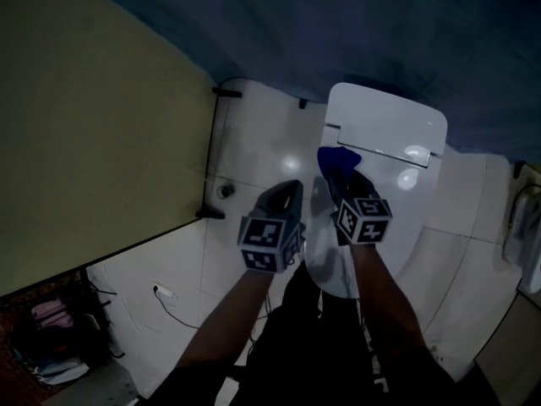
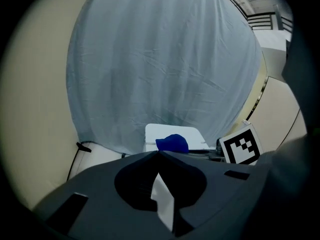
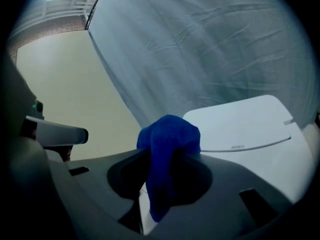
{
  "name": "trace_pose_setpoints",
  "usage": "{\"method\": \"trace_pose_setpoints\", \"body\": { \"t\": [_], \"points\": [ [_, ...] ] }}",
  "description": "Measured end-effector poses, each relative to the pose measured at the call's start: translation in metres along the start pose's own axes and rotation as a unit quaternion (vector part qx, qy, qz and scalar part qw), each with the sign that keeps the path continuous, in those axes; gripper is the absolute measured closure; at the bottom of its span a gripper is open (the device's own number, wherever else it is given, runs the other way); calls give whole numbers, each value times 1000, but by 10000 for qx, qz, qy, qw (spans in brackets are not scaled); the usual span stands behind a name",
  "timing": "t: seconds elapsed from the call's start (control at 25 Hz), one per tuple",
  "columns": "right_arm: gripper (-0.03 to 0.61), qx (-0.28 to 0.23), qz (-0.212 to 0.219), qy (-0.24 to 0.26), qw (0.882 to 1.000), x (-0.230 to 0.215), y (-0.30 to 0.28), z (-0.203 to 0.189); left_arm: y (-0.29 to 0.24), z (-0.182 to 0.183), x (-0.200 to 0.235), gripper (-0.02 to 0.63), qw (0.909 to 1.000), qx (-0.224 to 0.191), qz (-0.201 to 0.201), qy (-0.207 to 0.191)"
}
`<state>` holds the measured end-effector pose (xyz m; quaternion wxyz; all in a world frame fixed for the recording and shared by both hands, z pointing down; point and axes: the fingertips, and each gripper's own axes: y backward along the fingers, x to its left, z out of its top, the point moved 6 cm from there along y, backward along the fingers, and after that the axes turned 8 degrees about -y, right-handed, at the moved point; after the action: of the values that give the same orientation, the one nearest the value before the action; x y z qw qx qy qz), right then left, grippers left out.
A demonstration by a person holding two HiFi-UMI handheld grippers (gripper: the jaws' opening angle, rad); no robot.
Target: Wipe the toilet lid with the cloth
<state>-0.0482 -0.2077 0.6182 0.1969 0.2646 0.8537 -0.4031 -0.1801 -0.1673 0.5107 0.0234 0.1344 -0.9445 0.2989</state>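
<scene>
While the person stands over the toilet, the right gripper (image 1: pixel 338 180) is clamped on a bunched blue cloth (image 3: pixel 167 139), held at the hinge end of the closed toilet lid (image 1: pixel 406 210) — touching or just above, can't tell. Left gripper (image 1: pixel 292 191) has its jaws together with nothing in them, and hangs beside the lid's left edge over the tiled floor (image 1: pixel 254 142).

Cloth looks soft, light and limp; its tail droops below the jaws. The mid-bunch grip should hold, though a flatter spread would likely wipe more. Lid probably smooth and slick, rounded at the rim.

Room: open floor either side — draped sheet (image 1: pixel 380 32) close behind the tank, yellow wall (image 1: pixel 101 125) off left.
</scene>
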Motion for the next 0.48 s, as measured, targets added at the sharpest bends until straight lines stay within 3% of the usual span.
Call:
{"method": "trace_pose_setpoints", "body": {
  "t": [0.24,0.48],
  "points": [
    [476,531,-126,93,9985,-6,-70,-27,-27,-38,17,624,9993,258,-39,274],
    [476,1269,-252,280,9912,-23,-96,-52,-35,-66,8,624,9970,593,-203,462]
  ]
}}
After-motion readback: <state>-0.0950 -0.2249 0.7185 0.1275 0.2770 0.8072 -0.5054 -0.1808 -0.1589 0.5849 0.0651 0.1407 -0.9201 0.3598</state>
